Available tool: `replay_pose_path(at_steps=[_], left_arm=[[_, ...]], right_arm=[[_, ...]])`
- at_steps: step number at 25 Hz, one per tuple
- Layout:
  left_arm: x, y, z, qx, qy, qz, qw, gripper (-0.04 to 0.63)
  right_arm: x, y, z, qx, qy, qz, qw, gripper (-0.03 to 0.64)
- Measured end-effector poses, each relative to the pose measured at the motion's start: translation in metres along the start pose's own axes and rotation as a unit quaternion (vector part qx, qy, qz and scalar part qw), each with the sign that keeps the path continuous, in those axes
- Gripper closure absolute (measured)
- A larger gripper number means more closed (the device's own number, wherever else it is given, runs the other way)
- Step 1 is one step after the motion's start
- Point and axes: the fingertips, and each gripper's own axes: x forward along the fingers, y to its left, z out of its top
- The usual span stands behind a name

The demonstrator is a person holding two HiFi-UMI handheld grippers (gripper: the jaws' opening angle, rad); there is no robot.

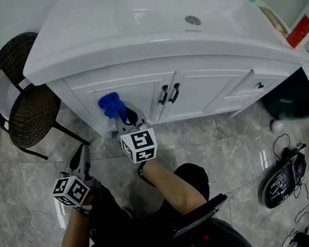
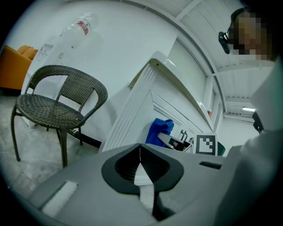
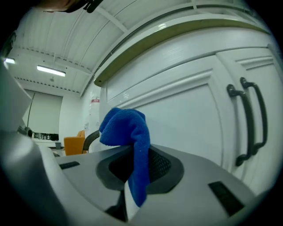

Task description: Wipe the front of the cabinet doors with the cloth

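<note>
I get bright, even indoor light in all three views: the white bench top [image 1: 103, 26] glares softly from overhead, the floor [image 1: 229, 139] shows a pale sheen, and a faint shadow sits under the bench overhang. A ceiling strip light [image 3: 51, 70] glows in the right gripper view. Both gripper views bow hard and go black at the corners, with the left tool [image 2: 141, 170] and right tool [image 3: 132, 185] soft, close to the lens, the cloth [image 3: 126, 128] a little crisper.

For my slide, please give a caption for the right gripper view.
Right gripper shut on a blue cloth, near the white cabinet door and its dark handles.
</note>
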Motion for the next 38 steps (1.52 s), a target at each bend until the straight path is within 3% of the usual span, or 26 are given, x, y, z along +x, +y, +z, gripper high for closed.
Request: replay_pose_path(at_steps=[8, 15, 18, 20, 24, 27, 31, 34, 38], left_arm=[[0.039, -0.038, -0.037, -0.004, 0.042, -0.054, 0.9976, 0.592], [0.054, -0.066, -0.044, 0.016, 0.051, -0.088, 0.9946, 0.592], [0.052, -0.066, -0.049, 0.008, 0.055, -0.088, 0.9946, 0.592], [0.046, -0.061, -0.049, 0.002, 0.052, -0.08, 0.9954, 0.592], [0.029, -0.042, -0.036, -0.002, 0.033, -0.055, 0.9979, 0.592], [0.012, -0.025, -0.03, -0.006, 0.02, -0.03, 0.9993, 0.592], [-0.016, -0.005, -0.023, -0.014, 0.01, 0.006, 0.9998, 0.592], [-0.035, 0.007, -0.018, -0.014, 0.001, 0.029, 0.9995, 0.592], [-0.05, 0.02, -0.015, -0.007, -0.006, 0.051, 0.9987, 0.592]], right_arm=[[-0.053, -0.084, -0.002, 0.006, 0.014, -0.109, 0.994, 0.565], [-0.098, -0.121, 0.0, 0.038, -0.001, -0.175, 0.984, 0.565], [-0.106, -0.126, -0.004, 0.048, 0.002, -0.189, 0.981, 0.565], [-0.101, -0.111, -0.004, 0.047, 0.001, -0.166, 0.985, 0.565], [-0.072, -0.045, 0.009, 0.038, -0.03, -0.055, 0.997, 0.565], [-0.05, 0.011, 0.01, 0.027, -0.038, 0.021, 0.999, 0.565], [-0.016, 0.074, -0.022, 0.014, 0.002, 0.093, 0.996, 0.565], [0.008, 0.095, -0.055, 0.012, 0.036, 0.112, 0.993, 0.565], [0.027, 0.081, -0.079, 0.021, 0.056, 0.085, 0.995, 0.565]])
